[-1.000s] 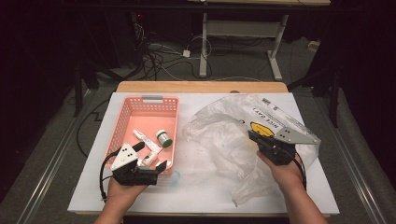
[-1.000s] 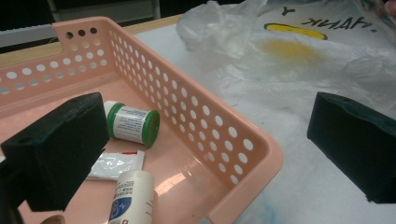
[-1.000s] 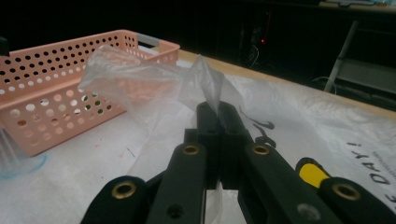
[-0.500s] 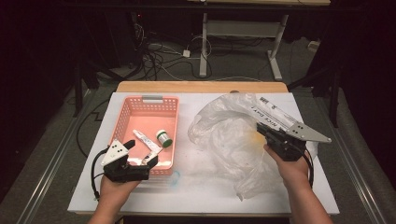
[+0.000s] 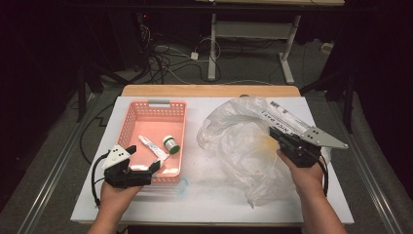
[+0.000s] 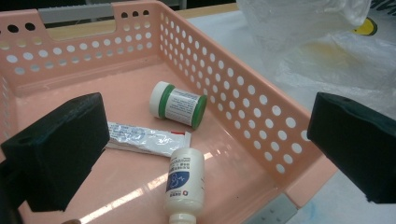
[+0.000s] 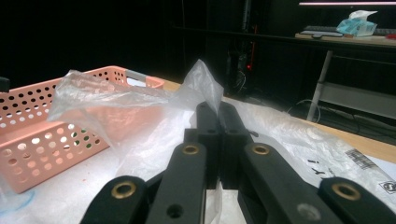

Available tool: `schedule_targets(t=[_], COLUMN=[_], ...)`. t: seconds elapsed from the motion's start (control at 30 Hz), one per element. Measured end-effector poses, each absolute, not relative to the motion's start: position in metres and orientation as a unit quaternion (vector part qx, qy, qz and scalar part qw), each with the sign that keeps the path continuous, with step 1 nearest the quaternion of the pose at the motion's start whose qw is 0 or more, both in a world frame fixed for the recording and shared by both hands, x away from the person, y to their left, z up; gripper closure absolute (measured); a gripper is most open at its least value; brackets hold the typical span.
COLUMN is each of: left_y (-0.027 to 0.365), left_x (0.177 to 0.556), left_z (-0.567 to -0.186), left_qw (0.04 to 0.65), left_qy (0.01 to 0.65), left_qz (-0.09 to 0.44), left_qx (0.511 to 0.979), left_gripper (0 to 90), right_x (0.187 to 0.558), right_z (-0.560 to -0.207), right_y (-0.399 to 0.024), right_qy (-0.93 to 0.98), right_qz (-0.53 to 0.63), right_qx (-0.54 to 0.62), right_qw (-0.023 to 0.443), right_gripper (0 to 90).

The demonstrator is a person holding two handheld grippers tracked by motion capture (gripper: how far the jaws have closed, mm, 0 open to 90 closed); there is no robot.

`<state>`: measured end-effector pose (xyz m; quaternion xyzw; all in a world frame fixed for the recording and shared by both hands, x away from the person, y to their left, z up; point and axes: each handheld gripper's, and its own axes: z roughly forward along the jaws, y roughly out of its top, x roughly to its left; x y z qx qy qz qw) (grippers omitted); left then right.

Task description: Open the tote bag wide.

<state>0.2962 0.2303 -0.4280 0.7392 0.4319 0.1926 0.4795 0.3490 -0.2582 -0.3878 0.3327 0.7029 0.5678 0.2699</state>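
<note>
Just ahead of the open left gripper [image 6: 201, 154], the white bottle [image 6: 185, 185] lies lengthwise in the basket [image 6: 261, 116]; the right gripper [image 7: 217, 112] pinches the plastic bag [image 7: 140, 107].

The plastic bag [image 5: 253, 146] clamped in the right gripper [image 5: 273, 134] carries a printed strip just beyond that gripper reading "NICE DAY". In the pink basket [image 6: 243, 88] ahead of the left gripper [image 6: 201, 154], the green-capped jar [image 6: 178, 105], white bottle [image 6: 185, 184] and tube [image 6: 144, 138] bear labels too small to read.
</note>
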Motion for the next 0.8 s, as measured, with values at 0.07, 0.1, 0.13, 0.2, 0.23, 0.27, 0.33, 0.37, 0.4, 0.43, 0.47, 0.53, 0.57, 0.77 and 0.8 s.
schedule_targets(t=[0.07,0.1,0.13,0.2,0.23,0.27,0.33,0.37,0.4,0.43,0.47,0.53,0.57,0.77,0.8], left_y=[0.231,0.231,0.232,0.234,0.235,0.236,0.235,0.234,0.232,0.231,0.230,0.228,0.227,0.223,0.222], left_x=[0.297,0.297,0.298,0.299,0.300,0.301,0.303,0.304,0.303,0.303,0.303,0.305,0.306,0.315,0.317], left_z=[-0.427,-0.427,-0.426,-0.425,-0.424,-0.424,-0.423,-0.422,-0.422,-0.422,-0.422,-0.421,-0.421,-0.415,-0.414], left_qw=[0.478,0.477,0.477,0.478,0.478,0.481,0.483,0.482,0.483,0.484,0.488,0.486,0.481,0.476,0.477], left_qy=[0.432,0.433,0.434,0.435,0.436,0.436,0.434,0.433,0.432,0.431,0.430,0.431,0.431,0.434,0.435], left_qz=[0.193,0.194,0.195,0.195,0.195,0.195,0.193,0.195,0.199,0.201,0.197,0.195,0.198,0.193,0.190], left_qx=[0.740,0.740,0.739,0.737,0.737,0.735,0.736,0.736,0.735,0.734,0.734,0.735,0.737,0.740,0.740], left_gripper=[0.0,0.0,0.0,0.0,0.0,0.0,0.0,0.0,0.0,0.0,0.0,0.0,0.0,0.0,0.0], right_x=[0.348,0.349,0.349,0.350,0.350,0.350,0.350,0.350,0.350,0.349,0.349,0.349,0.349,0.351,0.351], right_z=[-0.388,-0.389,-0.389,-0.389,-0.389,-0.389,-0.389,-0.388,-0.388,-0.387,-0.387,-0.386,-0.386,-0.386,-0.386], right_y=[-0.259,-0.259,-0.259,-0.259,-0.259,-0.259,-0.260,-0.261,-0.262,-0.263,-0.263,-0.264,-0.265,-0.267,-0.268], right_qy=[0.703,0.704,0.704,0.705,0.705,0.705,0.706,0.704,0.703,0.702,0.702,0.701,0.700,0.695,0.695], right_qz=[0.568,0.567,0.567,0.566,0.566,0.566,0.566,0.569,0.572,0.573,0.573,0.574,0.576,0.583,0.582], right_qx=[0.333,0.333,0.333,0.333,0.332,0.332,0.330,0.331,0.330,0.329,0.329,0.328,0.329,0.333,0.333], right_qw=[0.270,0.269,0.269,0.269,0.268,0.268,0.270,0.267,0.265,0.267,0.267,0.267,0.266,0.259,0.260], right_gripper=[90.0,90.0,90.0,90.0,90.0,90.0,90.0,90.0,90.0,90.0,90.0,90.0,90.0,90.0,90.0])
